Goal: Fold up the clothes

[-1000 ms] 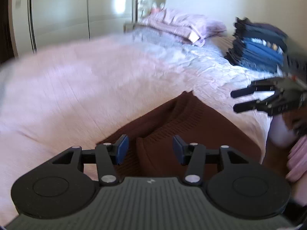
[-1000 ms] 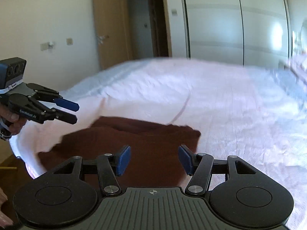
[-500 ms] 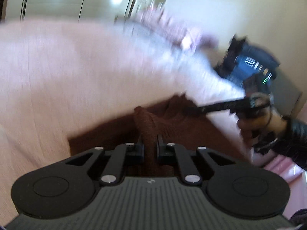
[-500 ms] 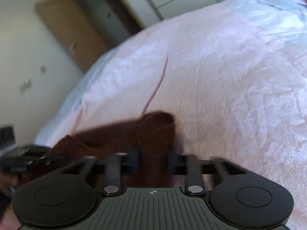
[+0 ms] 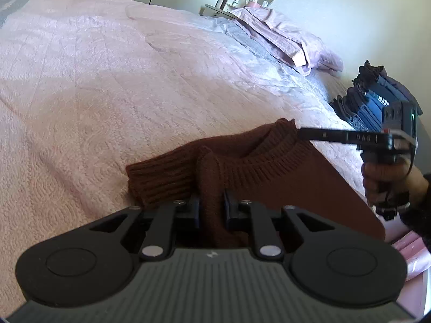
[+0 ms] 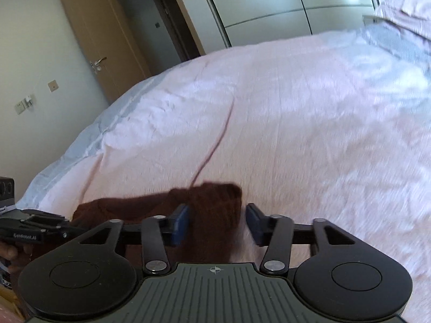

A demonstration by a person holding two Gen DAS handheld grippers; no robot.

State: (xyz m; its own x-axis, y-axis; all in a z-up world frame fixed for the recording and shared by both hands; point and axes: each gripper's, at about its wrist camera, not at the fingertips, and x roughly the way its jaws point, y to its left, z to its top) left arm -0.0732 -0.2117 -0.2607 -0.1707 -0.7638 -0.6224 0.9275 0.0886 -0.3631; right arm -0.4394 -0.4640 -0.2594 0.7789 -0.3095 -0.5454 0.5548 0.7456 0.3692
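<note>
A brown knit sweater (image 5: 242, 158) lies at the near edge of the pink bed (image 5: 107, 80). My left gripper (image 5: 211, 212) is shut on a raised fold of the sweater near its ribbed collar. In the left wrist view my right gripper (image 5: 299, 132) sits at the far end of the collar; its fingers look edge-on. In the right wrist view my right gripper (image 6: 216, 224) is open, with a corner of the sweater (image 6: 212, 204) between its blue pads (image 6: 181, 223), not pinched. The left gripper (image 6: 40, 228) shows at the left edge there.
A stack of folded dark and blue clothes (image 5: 374, 99) stands at the right on the bed. Folded pink bedding (image 5: 285, 40) lies at the bed's head. A wardrobe (image 6: 282, 8) and a wooden door (image 6: 102, 43) stand beyond the bed.
My left gripper closed on a sweater fold and stays shut. My right gripper, closed around the sweater corner half a second ago, now stands open.
</note>
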